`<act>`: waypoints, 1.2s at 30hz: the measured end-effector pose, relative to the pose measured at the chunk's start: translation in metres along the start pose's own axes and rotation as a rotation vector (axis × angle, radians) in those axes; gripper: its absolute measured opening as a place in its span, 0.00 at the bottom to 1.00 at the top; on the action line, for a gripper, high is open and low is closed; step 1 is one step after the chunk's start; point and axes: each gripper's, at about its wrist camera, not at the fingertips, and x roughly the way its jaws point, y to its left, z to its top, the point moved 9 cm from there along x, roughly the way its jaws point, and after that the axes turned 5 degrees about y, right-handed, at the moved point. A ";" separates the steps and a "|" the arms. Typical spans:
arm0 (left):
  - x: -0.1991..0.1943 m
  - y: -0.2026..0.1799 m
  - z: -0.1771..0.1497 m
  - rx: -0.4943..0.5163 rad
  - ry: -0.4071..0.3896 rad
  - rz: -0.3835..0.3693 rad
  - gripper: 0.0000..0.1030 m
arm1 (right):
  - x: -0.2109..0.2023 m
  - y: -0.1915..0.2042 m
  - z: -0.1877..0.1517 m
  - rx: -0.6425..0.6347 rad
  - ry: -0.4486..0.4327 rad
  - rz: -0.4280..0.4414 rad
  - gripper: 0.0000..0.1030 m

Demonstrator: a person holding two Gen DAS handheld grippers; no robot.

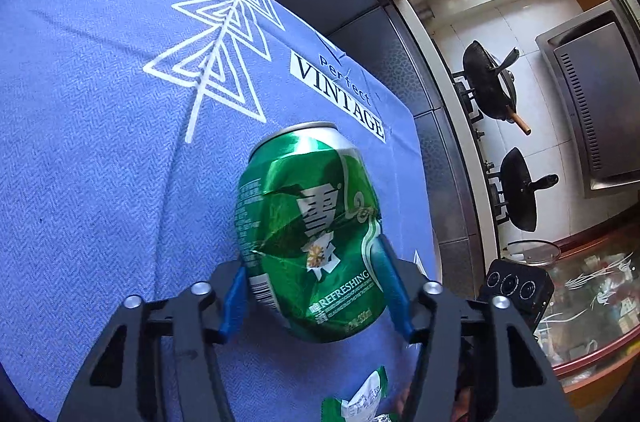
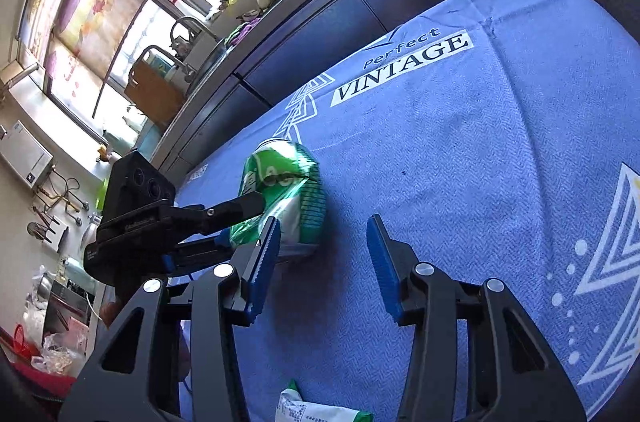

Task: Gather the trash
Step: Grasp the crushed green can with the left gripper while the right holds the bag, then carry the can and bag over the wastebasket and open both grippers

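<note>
A dented green beer can [image 1: 308,222] sits between the blue pads of my left gripper [image 1: 312,286], which is shut on its lower half above the blue tablecloth [image 1: 100,150]. In the right wrist view the same can [image 2: 284,198] shows held by the left gripper [image 2: 244,218] at left. My right gripper [image 2: 324,254] is open and empty, just right of the can, over the cloth [image 2: 480,162]. A green and white wrapper [image 1: 360,402] lies on the cloth below the can; it also shows in the right wrist view [image 2: 316,410].
The cloth carries a "Perfect VINTAGE" print [image 1: 340,94]. Dark cabinet fronts [image 2: 360,18] run along the table's far edge. A stove with two black pans [image 1: 496,90] and a range hood [image 1: 592,102] stand beyond. A sink with a tap [image 2: 188,34] sits under the window.
</note>
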 end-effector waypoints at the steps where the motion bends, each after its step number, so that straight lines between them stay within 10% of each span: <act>1: 0.001 -0.002 0.001 -0.002 0.000 -0.009 0.35 | -0.006 -0.001 -0.002 0.001 -0.006 0.005 0.43; 3: 0.000 -0.009 0.002 0.004 -0.004 -0.047 0.17 | -0.022 -0.003 -0.010 0.000 -0.016 0.005 0.43; 16: -0.029 -0.052 -0.029 0.098 -0.031 -0.119 0.10 | -0.061 -0.015 -0.116 0.070 0.041 -0.006 0.43; 20: -0.036 -0.065 -0.038 0.112 -0.034 -0.127 0.10 | -0.050 -0.011 -0.128 0.057 0.078 -0.005 0.04; 22: -0.035 -0.073 -0.042 0.126 -0.033 -0.119 0.10 | -0.051 -0.010 -0.131 0.062 0.073 0.008 0.02; 36: 0.046 -0.165 -0.071 0.292 0.105 -0.070 0.10 | -0.205 -0.101 -0.087 0.195 -0.301 -0.099 0.01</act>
